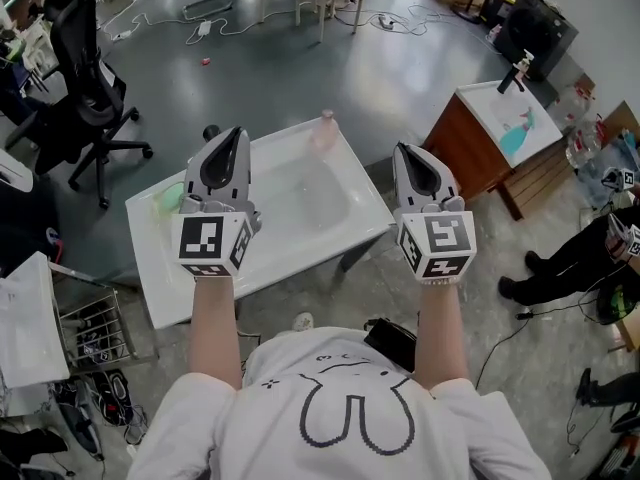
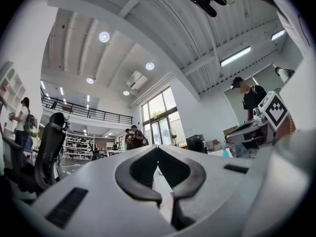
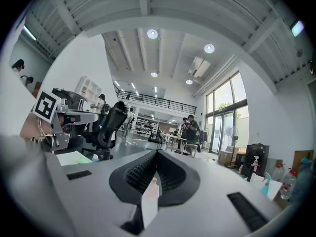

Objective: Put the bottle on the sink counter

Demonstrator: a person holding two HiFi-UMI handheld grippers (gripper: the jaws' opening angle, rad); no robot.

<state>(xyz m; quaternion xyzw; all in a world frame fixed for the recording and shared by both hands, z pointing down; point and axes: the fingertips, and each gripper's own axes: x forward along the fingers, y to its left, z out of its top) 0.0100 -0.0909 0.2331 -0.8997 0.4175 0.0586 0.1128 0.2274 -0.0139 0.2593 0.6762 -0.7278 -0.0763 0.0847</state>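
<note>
Left hand-held gripper [image 1: 232,140]: jaws together, empty, raised over the left of the bench [image 1: 150,258]. Bottle [image 1: 325,129]: upright on the bench's far rim, beyond and between both tools. Right hand-held gripper [image 1: 408,158]: jaws together, empty. Judgement: the bottle looks already placed. If I regrip, spread the jaws first, approach level, pinch mid-body and set it down clear of the basin [image 1: 300,203].

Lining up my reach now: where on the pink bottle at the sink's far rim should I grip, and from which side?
Take the bottle around its body, below the cap, coming level from the near side across the sink basin: it appears to stand upright at the far rim, so its sides are free.
</note>
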